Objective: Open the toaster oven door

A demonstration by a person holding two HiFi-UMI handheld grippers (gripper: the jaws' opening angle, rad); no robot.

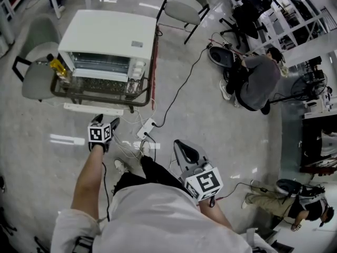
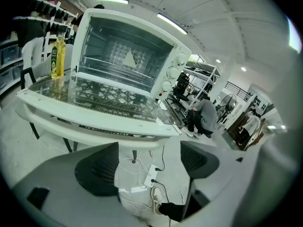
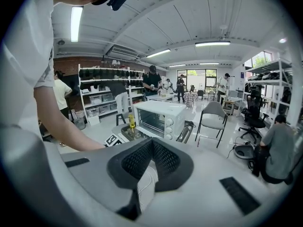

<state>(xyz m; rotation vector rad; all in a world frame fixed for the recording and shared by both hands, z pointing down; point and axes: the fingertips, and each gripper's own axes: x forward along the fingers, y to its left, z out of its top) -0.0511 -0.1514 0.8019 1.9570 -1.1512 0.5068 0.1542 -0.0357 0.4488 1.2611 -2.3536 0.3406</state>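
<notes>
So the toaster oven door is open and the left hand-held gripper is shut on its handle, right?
No. The toaster oven door is open, but the left hand-held gripper is open, clear of the handle; the left gripper view shows its jaws apart.

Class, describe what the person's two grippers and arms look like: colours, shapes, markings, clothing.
Both the left gripper and right gripper have light grey bodies with black ribbed pads. Each carries a white cube printed with black square markers. The person wears a white short-sleeved shirt.
</notes>
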